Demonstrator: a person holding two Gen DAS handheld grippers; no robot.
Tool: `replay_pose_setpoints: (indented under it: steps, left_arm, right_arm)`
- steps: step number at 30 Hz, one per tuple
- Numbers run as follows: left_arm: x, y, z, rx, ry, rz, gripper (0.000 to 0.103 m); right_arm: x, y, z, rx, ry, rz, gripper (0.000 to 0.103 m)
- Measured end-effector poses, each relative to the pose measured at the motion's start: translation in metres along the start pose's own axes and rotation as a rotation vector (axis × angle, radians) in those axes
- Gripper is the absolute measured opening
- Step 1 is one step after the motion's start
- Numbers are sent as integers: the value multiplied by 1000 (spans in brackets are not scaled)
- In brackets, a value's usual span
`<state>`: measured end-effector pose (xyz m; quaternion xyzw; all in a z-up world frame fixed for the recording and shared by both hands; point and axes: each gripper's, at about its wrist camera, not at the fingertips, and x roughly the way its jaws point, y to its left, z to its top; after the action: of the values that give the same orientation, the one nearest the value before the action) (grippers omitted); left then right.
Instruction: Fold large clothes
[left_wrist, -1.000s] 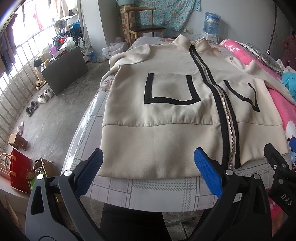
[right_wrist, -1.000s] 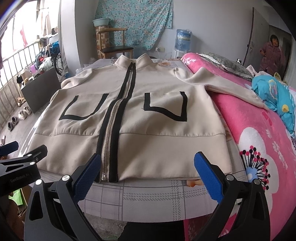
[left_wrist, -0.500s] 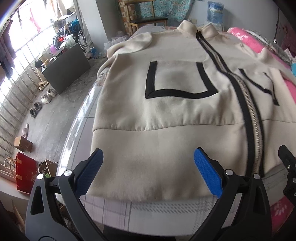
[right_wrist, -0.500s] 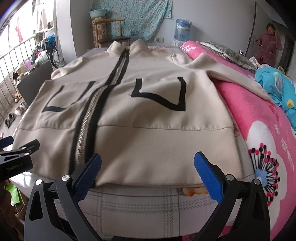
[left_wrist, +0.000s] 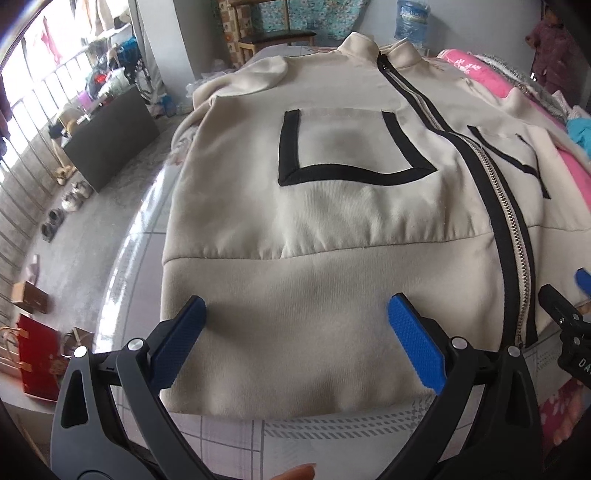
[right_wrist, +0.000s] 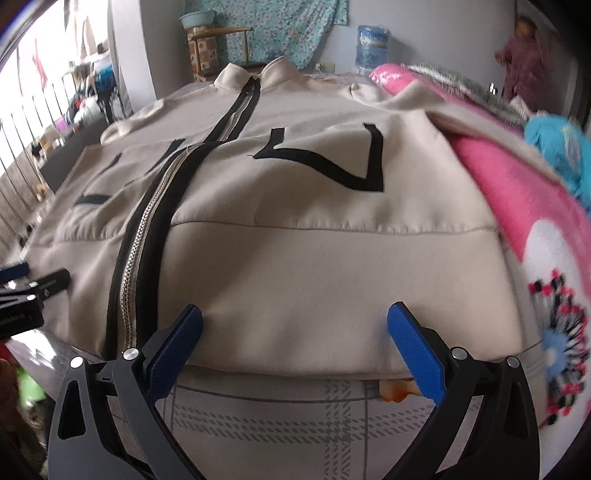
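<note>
A beige zip-up jacket (left_wrist: 332, 229) with black pocket trim lies flat, front up, on the bed; it also shows in the right wrist view (right_wrist: 325, 236). My left gripper (left_wrist: 295, 317) is open, its blue pads over the hem band left of the zipper (left_wrist: 513, 236). My right gripper (right_wrist: 295, 321) is open, its pads over the hem band right of the zipper (right_wrist: 147, 236). Each gripper's tip shows at the edge of the other's view. Neither holds cloth.
The bed's checked sheet (right_wrist: 295, 413) runs under the hem. A pink floral blanket (right_wrist: 535, 229) and a blue garment (right_wrist: 554, 147) lie to the right. Left of the bed are the floor, a dark cabinet (left_wrist: 110, 136), shoes and a red bag (left_wrist: 37, 358).
Both grippers have moved forward and down toward the jacket's hem. The pads now overlap the hem band instead of hanging before the bed edge. Both stay open.
</note>
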<state>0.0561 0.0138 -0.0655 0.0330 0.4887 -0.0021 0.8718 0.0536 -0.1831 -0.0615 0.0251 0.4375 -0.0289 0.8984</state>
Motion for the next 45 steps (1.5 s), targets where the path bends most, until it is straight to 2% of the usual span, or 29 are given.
replay_pose_setpoints:
  steps: [3, 7, 12, 17, 19, 23, 27, 33, 36, 38, 39, 41, 42, 43, 44, 45]
  left_arm:
    - [0, 0, -2, 4, -16, -13, 96]
    - [-3, 0, -4, 30, -29, -19, 96]
    - [-28, 20, -15, 32, -112, -66, 96]
    - [-42, 49, -24, -3, -155, -28, 93]
    - [-37, 58, -24, -20, -139, -3, 76]
    - [-20, 76, -23, -96, -65, -34, 59]
    - [-17, 76, -25, -96, -64, -61, 52]
    - [-12, 71, -21, -82, -70, -69, 48]
    - [-10, 70, -18, -92, -72, -59, 46]
    - [-9, 70, -17, -94, -74, -53, 44]
    - [-8, 68, -16, -95, -79, -52, 39]
    - [-9, 66, -16, -92, -89, -48, 29]
    - [-10, 63, -16, -83, -97, -29, 24]
    - [-11, 57, -16, -51, -108, 6, 11]
    - [-14, 52, -17, -15, -118, 38, 6]
    - [-18, 48, -18, 12, -129, 55, 5]
  right_arm:
    - [-1, 1, -4, -14, -36, 9, 98]
    - [-6, -5, -5, -30, -21, 53, 98]
    - [-33, -40, -10, 46, -43, 91, 98]
    - [-55, -81, -16, 107, -88, 73, 98]
    - [-55, -95, -17, 122, -84, 40, 98]
    - [-49, -109, -17, 163, -63, 26, 90]
    - [-49, -113, -21, 170, -61, 18, 83]
    - [-43, -114, -16, 156, -82, -24, 72]
    - [-34, -116, -7, 132, -89, -32, 64]
    - [-26, -114, -3, 103, -85, -39, 52]
    - [-24, -112, -2, 95, -80, -40, 48]
    - [-20, -106, -1, 58, -75, -81, 30]
    - [-21, -101, 0, 23, -79, -118, 26]
    - [-23, -100, 0, 14, -83, -121, 15]
    - [-27, -100, 1, 22, -89, -101, 8]
    - [-32, -101, 2, 31, -99, -89, 7]
